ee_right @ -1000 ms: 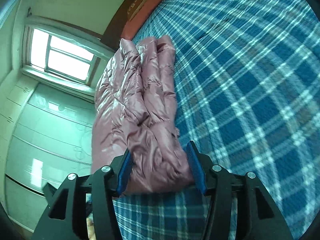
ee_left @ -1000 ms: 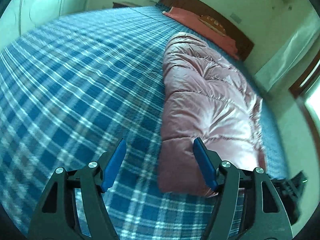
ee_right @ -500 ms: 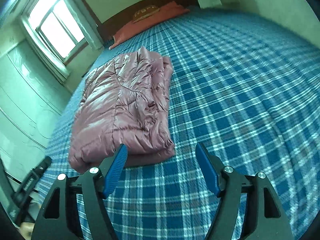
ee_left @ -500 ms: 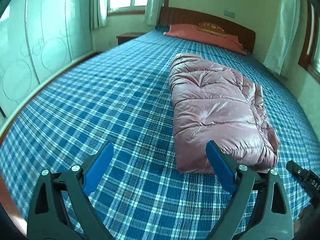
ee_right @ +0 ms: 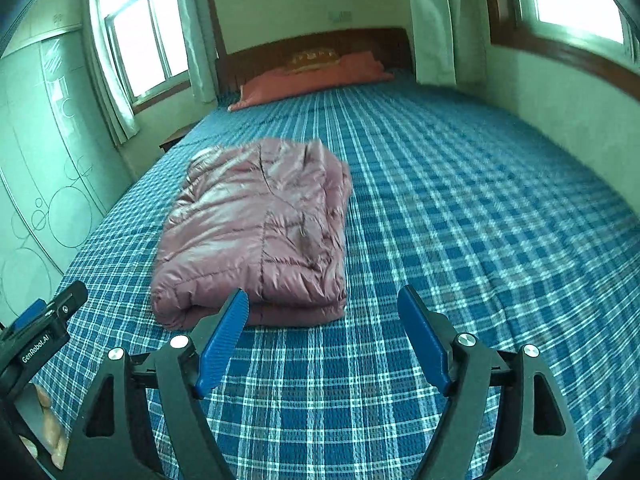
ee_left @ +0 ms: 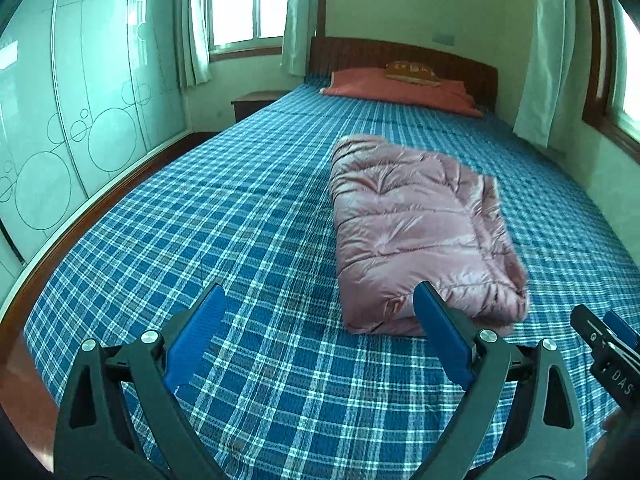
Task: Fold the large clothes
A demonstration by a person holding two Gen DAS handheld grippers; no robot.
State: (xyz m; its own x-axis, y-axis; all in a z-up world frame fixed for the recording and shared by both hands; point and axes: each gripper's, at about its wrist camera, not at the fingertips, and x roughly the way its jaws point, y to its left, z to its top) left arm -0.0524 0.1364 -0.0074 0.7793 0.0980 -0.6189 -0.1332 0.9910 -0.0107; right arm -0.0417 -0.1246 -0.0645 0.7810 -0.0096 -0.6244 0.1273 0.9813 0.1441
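Observation:
A pink puffer jacket (ee_left: 420,228) lies folded into a thick rectangle on the blue plaid bed (ee_left: 240,220). It also shows in the right wrist view (ee_right: 260,232). My left gripper (ee_left: 320,300) is open and empty, held above the bed's near end, its right finger just in front of the jacket's near edge. My right gripper (ee_right: 323,304) is open and empty, just short of the jacket's near edge. Each gripper shows at the edge of the other's view: the right gripper (ee_left: 608,344) and the left gripper (ee_right: 44,320).
An orange pillow (ee_left: 400,88) lies at the wooden headboard (ee_left: 400,56). A wardrobe with circle patterns (ee_left: 60,120) runs along the left wall. Windows with curtains (ee_left: 240,12) are at the back and right. A nightstand (ee_left: 256,102) stands by the bed's far left.
Both grippers have pulled back and up from the jacket and levelled out. The right gripper, earlier around the jacket's near end, has opened and let it go. The jacket now lies still.

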